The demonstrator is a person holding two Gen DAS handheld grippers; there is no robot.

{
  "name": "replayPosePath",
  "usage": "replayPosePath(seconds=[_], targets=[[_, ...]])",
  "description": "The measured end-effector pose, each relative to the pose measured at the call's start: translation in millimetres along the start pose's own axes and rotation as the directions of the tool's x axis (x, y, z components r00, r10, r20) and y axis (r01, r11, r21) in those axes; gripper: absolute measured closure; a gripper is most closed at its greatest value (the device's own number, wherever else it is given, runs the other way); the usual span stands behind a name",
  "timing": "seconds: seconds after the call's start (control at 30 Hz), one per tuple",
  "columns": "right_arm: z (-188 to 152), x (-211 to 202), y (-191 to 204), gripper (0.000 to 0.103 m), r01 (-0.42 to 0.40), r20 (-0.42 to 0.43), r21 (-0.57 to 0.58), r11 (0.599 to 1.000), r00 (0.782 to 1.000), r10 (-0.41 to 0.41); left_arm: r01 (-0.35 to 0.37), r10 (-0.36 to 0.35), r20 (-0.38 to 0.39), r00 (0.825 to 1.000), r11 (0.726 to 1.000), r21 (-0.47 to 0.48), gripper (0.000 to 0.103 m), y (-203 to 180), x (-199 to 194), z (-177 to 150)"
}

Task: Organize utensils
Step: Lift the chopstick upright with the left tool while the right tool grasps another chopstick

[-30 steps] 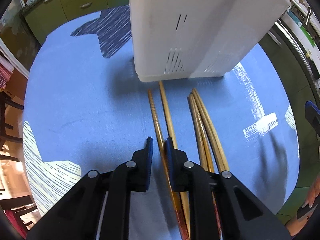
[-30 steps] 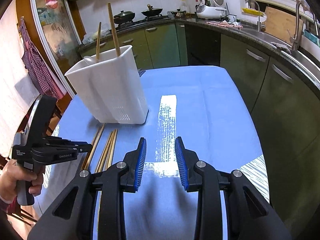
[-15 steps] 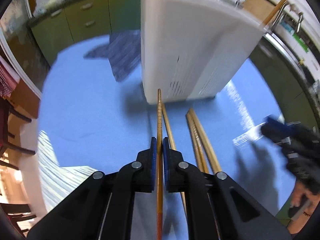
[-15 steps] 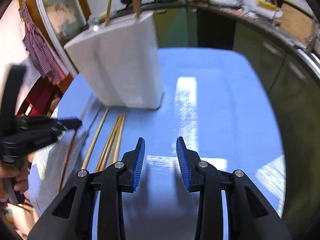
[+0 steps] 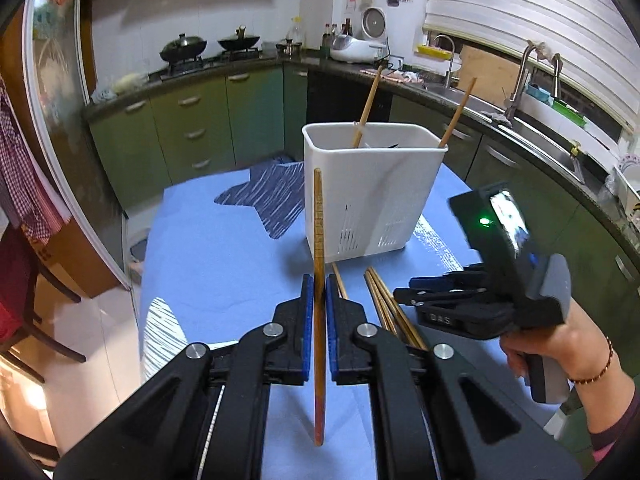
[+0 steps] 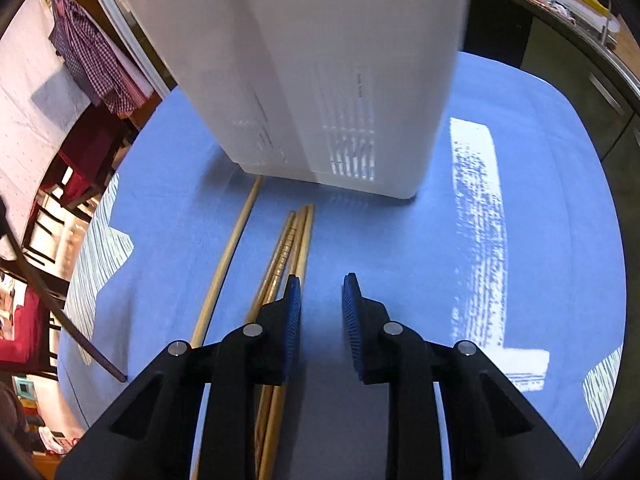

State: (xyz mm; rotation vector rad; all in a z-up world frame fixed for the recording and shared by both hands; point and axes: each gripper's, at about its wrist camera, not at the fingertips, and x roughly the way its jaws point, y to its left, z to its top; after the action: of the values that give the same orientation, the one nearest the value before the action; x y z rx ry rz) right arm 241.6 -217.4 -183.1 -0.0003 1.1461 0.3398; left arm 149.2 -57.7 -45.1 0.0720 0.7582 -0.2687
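My left gripper (image 5: 316, 300) is shut on a brown chopstick (image 5: 318, 240) and holds it up off the table, pointing toward the white utensil holder (image 5: 372, 196). Two chopsticks (image 5: 365, 108) stand in the holder. Several chopsticks (image 5: 384, 304) lie on the blue tablecloth in front of it. My right gripper (image 6: 318, 300) is open and empty, low over the cloth just right of that bundle (image 6: 294, 248); a single chopstick (image 6: 228, 256) lies further left. The right gripper also shows in the left wrist view (image 5: 460, 304). The held chopstick's dark end shows at left (image 6: 64, 320).
The blue tablecloth (image 6: 540, 200) carries white and dark printed patches. Green kitchen cabinets (image 5: 192, 128) and a counter with a sink (image 5: 520, 80) ring the table. Chairs and a red checked cloth (image 6: 88, 52) stand to the left.
My left gripper closed on one chopstick and lifted it off the table, tilting up. My right gripper came down and forward to the chopstick bundle by the holder, still open.
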Motion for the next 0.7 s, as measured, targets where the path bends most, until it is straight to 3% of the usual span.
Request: replayPosePath(seconds=[0.13, 0.57, 0.7], targets=[[1, 5, 8, 0.087, 0.029, -0.011, -0.012, 1.0, 1.0, -0.029, 0.011, -0.011, 0.003, 1.0, 1.0, 0.002, 0.097, 3, -5, -1], [13, 19, 35, 0.088, 0.115, -0.054, -0.104, 0.988, 0.991, -0.122, 0.013, -0.013, -0.007, 1.0, 1.0, 0.001, 0.097, 7, -3, -5], [14, 18, 38, 0.096, 0.118, -0.042, -0.117, 0.986, 0.991, -0.124, 0.015, -0.015, -0.007, 1.0, 1.0, -0.001, 0.097, 7, -4, -5]])
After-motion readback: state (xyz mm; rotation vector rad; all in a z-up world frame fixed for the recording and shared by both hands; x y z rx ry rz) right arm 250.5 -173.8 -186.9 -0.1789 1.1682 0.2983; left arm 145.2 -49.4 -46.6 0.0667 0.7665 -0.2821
